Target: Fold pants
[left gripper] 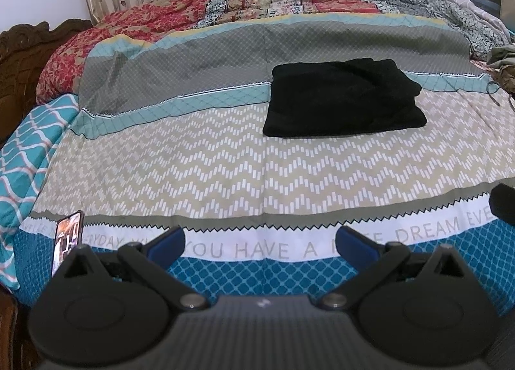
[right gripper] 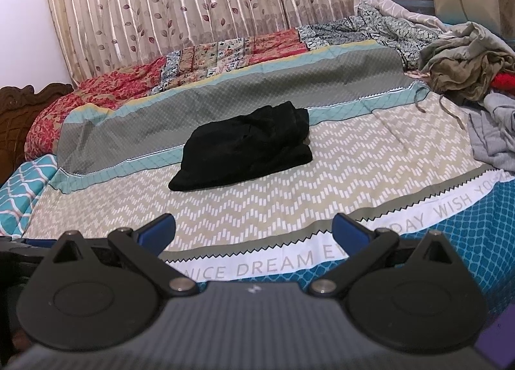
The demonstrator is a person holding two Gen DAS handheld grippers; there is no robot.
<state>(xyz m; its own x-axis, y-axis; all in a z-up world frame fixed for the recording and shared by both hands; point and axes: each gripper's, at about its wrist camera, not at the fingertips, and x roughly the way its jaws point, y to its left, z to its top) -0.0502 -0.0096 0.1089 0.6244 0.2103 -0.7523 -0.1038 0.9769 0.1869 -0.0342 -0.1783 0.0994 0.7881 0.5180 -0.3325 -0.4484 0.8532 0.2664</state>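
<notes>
Black pants (left gripper: pixel 342 98) lie folded into a compact rectangle on the patterned bedspread (left gripper: pixel 193 170), well beyond both grippers. In the right wrist view the same black pants (right gripper: pixel 244 148) sit mid-bed, slightly left of centre. My left gripper (left gripper: pixel 260 241) hovers over the bed's near edge, open, with nothing between its blue pads. My right gripper (right gripper: pixel 254 231) is also open and empty, over the near edge, far short of the pants. A dark part of the right gripper (left gripper: pixel 503 206) shows at the right edge of the left wrist view.
A phone (left gripper: pixel 67 246) stands upright at the near left edge of the bed. A heap of olive, grey and red clothes (right gripper: pixel 473 80) lies at the right of the bed. A floral quilt (right gripper: pixel 206 61), curtain (right gripper: pixel 193 0) and wooden headboard (left gripper: pixel 19 58) lie beyond.
</notes>
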